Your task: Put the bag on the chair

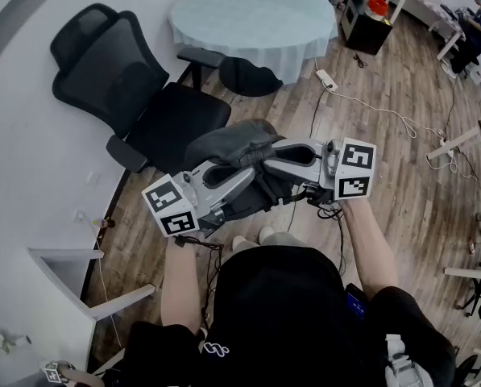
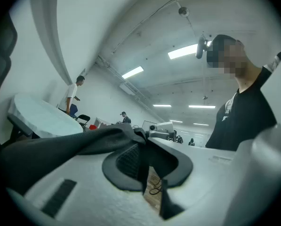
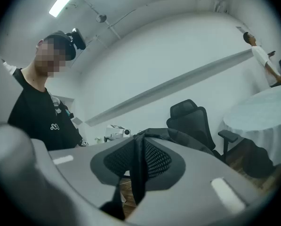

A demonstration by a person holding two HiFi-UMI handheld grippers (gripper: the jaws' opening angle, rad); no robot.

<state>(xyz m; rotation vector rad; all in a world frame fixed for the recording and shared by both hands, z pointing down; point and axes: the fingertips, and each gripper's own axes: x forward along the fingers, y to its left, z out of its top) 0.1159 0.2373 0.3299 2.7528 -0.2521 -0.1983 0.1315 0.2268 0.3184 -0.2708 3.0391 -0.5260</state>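
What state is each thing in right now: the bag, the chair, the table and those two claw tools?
bag: held up off the floor by both grippers, not yet on the chair.
left gripper: shut on the bag's fabric.
right gripper: shut on the bag's fabric.
chair: upright, seat empty.
table: covered with a pale cloth.

The left forearm [image 1: 180, 285] and right forearm [image 1: 371, 240] reach forward, bare. The left gripper [image 1: 242, 172] and right gripper [image 1: 269, 158] are held about level, angled toward each other, tips nearly meeting at the bag [image 1: 230, 141]. Each gripper's jaws are clamped on a fold of the bag's fabric.
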